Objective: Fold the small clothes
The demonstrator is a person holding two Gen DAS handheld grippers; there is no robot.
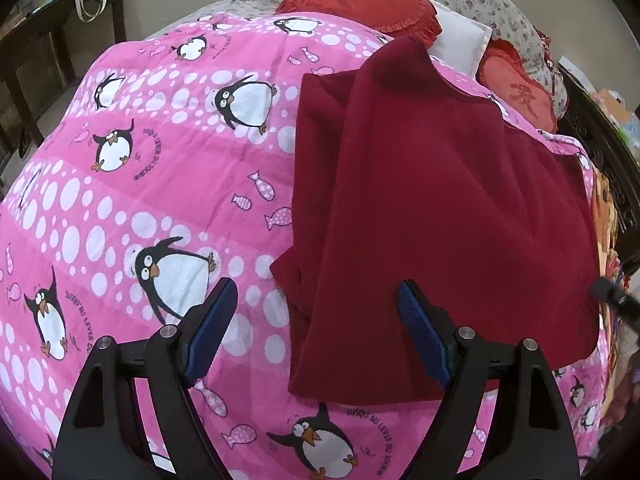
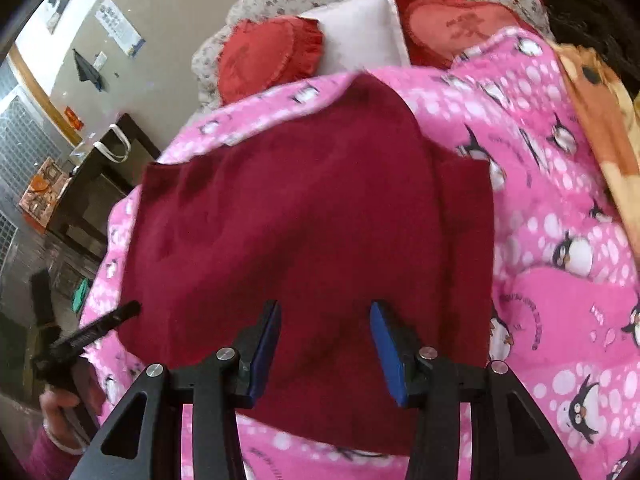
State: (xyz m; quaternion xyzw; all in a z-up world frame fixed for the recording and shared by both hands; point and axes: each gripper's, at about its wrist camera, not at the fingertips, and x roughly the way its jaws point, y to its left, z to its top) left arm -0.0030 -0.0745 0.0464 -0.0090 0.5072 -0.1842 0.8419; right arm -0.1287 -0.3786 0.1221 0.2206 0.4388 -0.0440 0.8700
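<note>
I see the dark red fleece garment (image 1: 440, 200) lying on the pink penguin quilt (image 1: 140, 200), long axis near-to-far — my left gripper (image 1: 316, 328) wide open at its near-left corner, my right gripper (image 2: 325, 350) half-open, empty, over its near edge.

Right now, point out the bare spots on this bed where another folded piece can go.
The widest free patch is the pink penguin quilt left of the dark red garment. A narrower strip lies between the garment and the orange blanket. The head end is crowded: red heart cushions and a white pillow.
</note>
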